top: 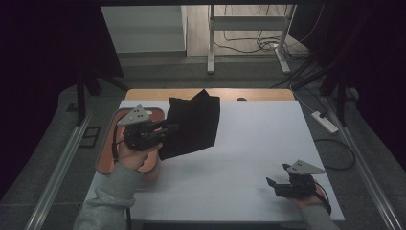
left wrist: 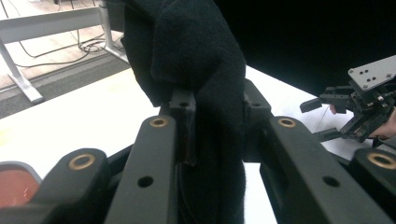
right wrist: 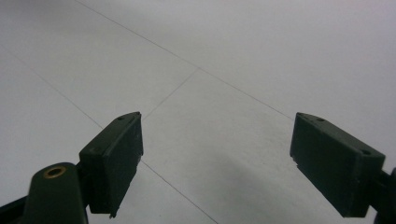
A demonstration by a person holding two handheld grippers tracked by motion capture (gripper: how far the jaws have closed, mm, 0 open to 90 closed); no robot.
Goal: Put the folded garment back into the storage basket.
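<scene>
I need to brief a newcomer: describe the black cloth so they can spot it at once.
Start at the white table and look to its far left, beside the orange tray. There the left tongs hold up the black cloth, hanging in folds. It is the only soft, dark thing above the pale tabletop.

The high view is looking pretty dim overall, with the edges either side of the white table (top: 249,143) sinking into near-black. The floor beyond the table's far edge is catching the most light. The black cloth (top: 194,125) is reading as a flat dark blob (no folds showing) and is throwing a soft shadow onto the table just in front of it. In the left gripper view the nearest jaw links are going blurry while brass rivets are glinting. The right gripper view is coming out grey and evenly lit, slightly soft, no glare.
</scene>
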